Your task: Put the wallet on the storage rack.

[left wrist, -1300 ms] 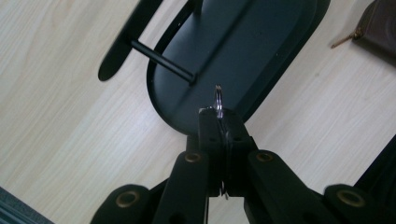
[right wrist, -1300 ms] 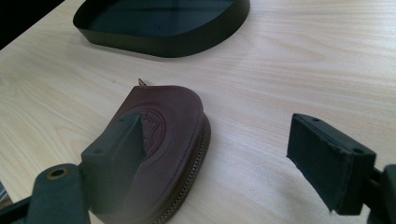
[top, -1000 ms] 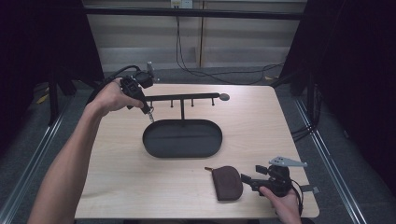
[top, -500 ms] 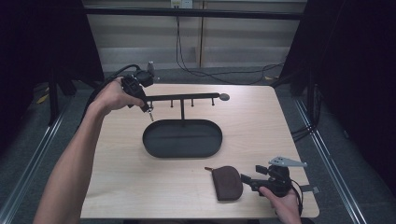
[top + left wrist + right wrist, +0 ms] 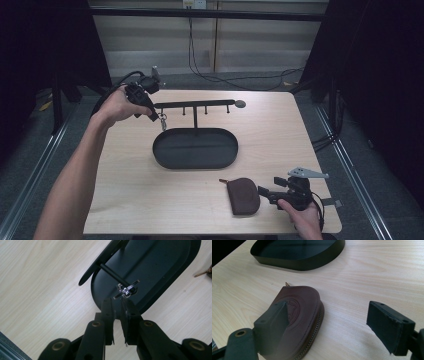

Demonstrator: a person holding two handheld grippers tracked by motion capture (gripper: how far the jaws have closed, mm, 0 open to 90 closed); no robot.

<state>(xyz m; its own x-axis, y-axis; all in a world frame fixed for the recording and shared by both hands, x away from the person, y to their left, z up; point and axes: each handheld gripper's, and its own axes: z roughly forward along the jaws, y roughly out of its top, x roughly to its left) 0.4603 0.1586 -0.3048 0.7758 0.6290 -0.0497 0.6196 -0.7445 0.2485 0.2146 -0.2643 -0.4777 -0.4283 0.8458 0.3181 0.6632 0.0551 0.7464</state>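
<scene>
1. The key ring (image 5: pixel 127 289) hangs on the end peg of the black hook rack (image 5: pixel 195 104), at the rack's left end as the high view shows it, above the left rim of the oval black tray (image 5: pixel 195 148)
2. Seen from the left gripper view, the ring lies just ahead of the left gripper (image 5: pixel 117 301), right off its tips; its flat loop stands edge-on and tilted, with its long axis running across the peg, while the peg points along the line of the jaws
3. The left gripper's jaws have just been opening and now stand a narrow gap apart; the ring sits beyond the tips, not pinched between them, so it looks released onto the peg
4. The left hand is by far the nearer one
5. The right gripper (image 5: pixel 332 322) rests well apart at the table's near edge, jaws spread wide and holding nothing, with one jaw over the brown zip pouch (image 5: pixel 298 315)
</scene>
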